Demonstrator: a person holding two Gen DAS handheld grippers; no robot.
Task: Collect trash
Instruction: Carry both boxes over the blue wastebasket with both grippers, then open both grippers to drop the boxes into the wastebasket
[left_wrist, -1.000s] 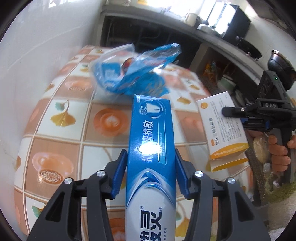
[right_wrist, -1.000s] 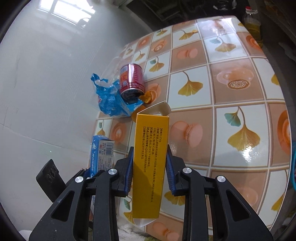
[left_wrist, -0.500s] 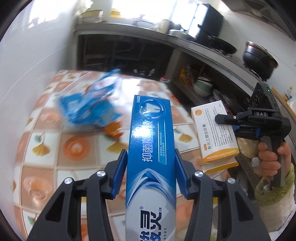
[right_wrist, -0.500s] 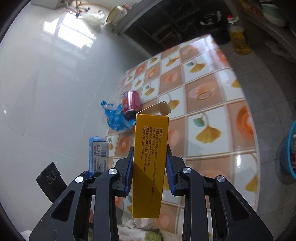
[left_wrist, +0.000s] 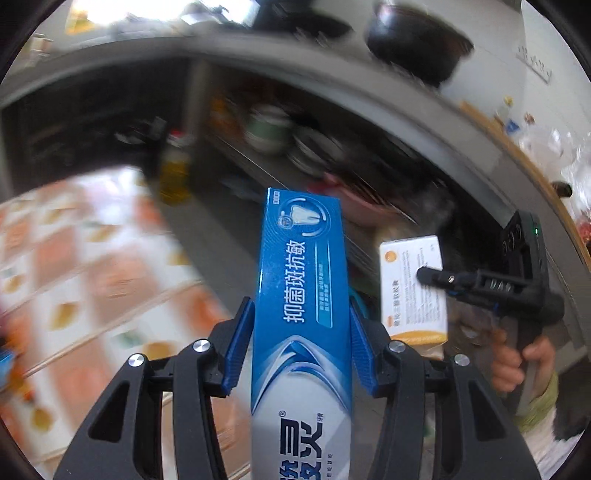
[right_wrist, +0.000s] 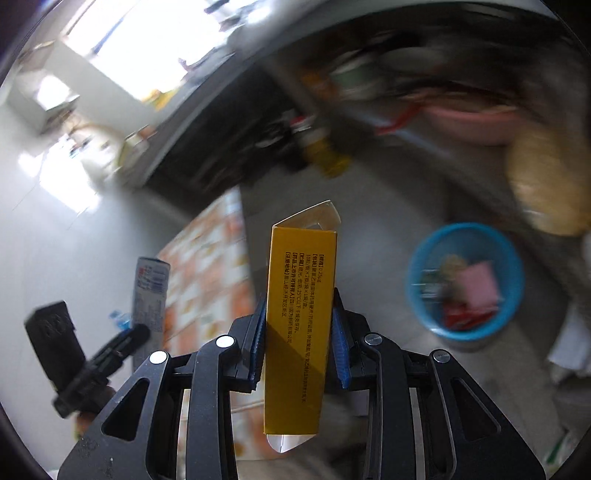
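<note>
A: Your left hand-held gripper (left_wrist: 301, 354) is clamped on the glossy blue toothpaste carton (left_wrist: 301, 295).

B: Your right hand-held gripper (right_wrist: 298, 339) grips the yellow cardboard box (right_wrist: 299, 314), left of the round blue bin (right_wrist: 464, 280).

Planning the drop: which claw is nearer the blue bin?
Right. The right claw, with the yellow box, is beside the blue bin; the left claw is further left, by the table.
</note>
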